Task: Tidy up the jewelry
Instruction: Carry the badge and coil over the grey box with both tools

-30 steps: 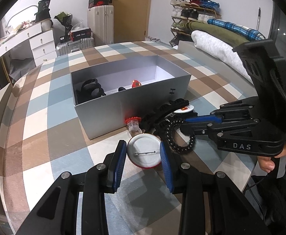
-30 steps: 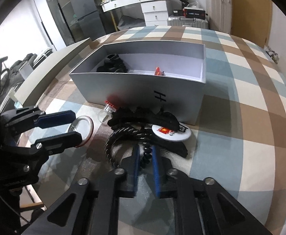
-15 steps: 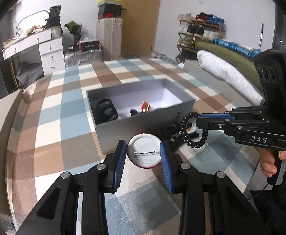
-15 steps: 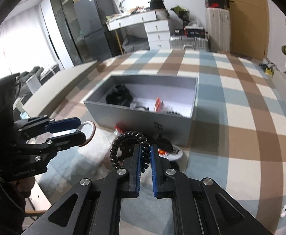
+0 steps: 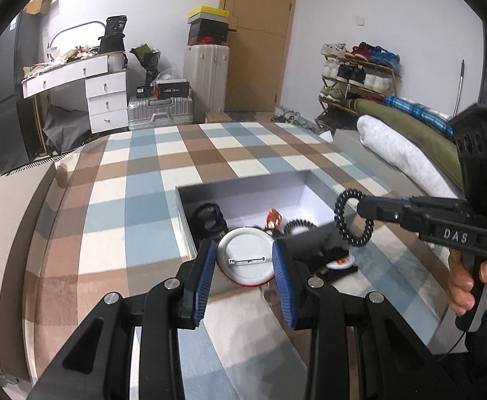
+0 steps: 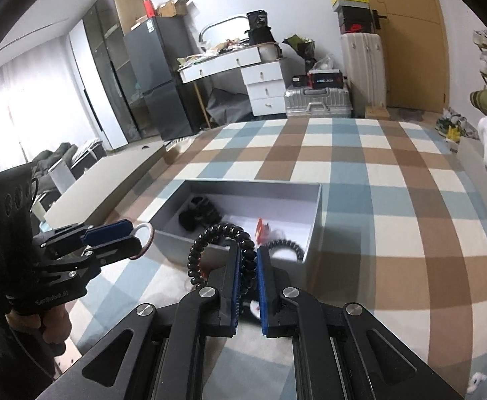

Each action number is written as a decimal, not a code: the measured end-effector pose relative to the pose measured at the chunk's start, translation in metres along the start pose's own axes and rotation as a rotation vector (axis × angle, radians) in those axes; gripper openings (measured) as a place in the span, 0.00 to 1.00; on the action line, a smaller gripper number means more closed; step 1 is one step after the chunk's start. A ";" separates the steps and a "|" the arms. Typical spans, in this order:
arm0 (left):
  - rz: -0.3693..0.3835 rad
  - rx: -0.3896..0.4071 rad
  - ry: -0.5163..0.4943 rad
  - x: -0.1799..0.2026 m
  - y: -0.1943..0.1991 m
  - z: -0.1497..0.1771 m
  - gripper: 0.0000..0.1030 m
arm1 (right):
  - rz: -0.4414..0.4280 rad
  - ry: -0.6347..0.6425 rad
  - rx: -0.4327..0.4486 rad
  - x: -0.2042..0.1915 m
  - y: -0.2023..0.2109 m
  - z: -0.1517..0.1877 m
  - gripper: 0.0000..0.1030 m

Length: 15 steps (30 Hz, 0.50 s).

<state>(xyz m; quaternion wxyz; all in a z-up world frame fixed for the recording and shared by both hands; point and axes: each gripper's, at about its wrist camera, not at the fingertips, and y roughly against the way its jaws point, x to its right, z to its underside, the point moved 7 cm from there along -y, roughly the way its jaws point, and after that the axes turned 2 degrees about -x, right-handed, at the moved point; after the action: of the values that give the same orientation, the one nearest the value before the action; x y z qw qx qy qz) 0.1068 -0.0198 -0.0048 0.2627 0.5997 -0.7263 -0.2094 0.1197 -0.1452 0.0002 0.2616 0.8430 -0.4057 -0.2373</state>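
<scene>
An open grey box [image 5: 184,214] lies on the checked bedspread. Inside it are a black hair tie [image 5: 210,220], a small red piece [image 5: 273,216] and a black coil [image 5: 298,224]. My left gripper [image 5: 245,263] is shut on a round white pin badge [image 5: 243,250], back side up, held above the box's near wall. To the right, my right gripper [image 5: 360,205] is shut on a black spiral hair tie [image 5: 350,233] hanging over the box's right end. In the right wrist view, that tie [image 6: 210,236] sits between the pads [image 6: 236,276], and the left gripper [image 6: 133,236] holds the badge [image 6: 145,237].
Another badge [image 5: 341,262] and black pieces lie on the bedspread [image 5: 136,180] just in front of the box. Rolled blankets [image 5: 396,153] line the right edge. A hand [image 5: 466,283] grips the right tool's handle. Beyond the bed stand suitcases [image 5: 206,83] and a white desk [image 5: 86,80].
Both grippers have lifted off the bedspread with the badge and the spiral tie. They now hang above the box, which sits lower in both views.
</scene>
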 end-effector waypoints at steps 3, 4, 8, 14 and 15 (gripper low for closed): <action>-0.004 0.019 0.013 -0.004 -0.002 -0.010 0.28 | 0.005 0.000 0.005 0.002 -0.002 -0.005 0.08; -0.005 0.023 0.016 -0.005 -0.003 -0.013 0.28 | 0.004 -0.002 0.007 0.002 -0.003 -0.006 0.08; -0.012 0.030 0.026 -0.008 -0.009 -0.021 0.28 | 0.009 -0.007 0.015 0.003 -0.006 -0.012 0.08; -0.027 0.019 0.030 -0.010 -0.023 -0.026 0.28 | 0.019 -0.025 0.008 0.009 -0.019 -0.022 0.08; -0.025 0.018 0.033 -0.009 -0.024 -0.027 0.28 | 0.023 -0.024 0.007 0.010 -0.021 -0.023 0.08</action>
<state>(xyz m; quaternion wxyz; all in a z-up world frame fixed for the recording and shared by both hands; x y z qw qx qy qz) 0.1432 -0.0151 -0.0005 0.2665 0.6145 -0.7162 -0.1960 0.1517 -0.1366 0.0022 0.2563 0.8362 -0.4194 -0.2431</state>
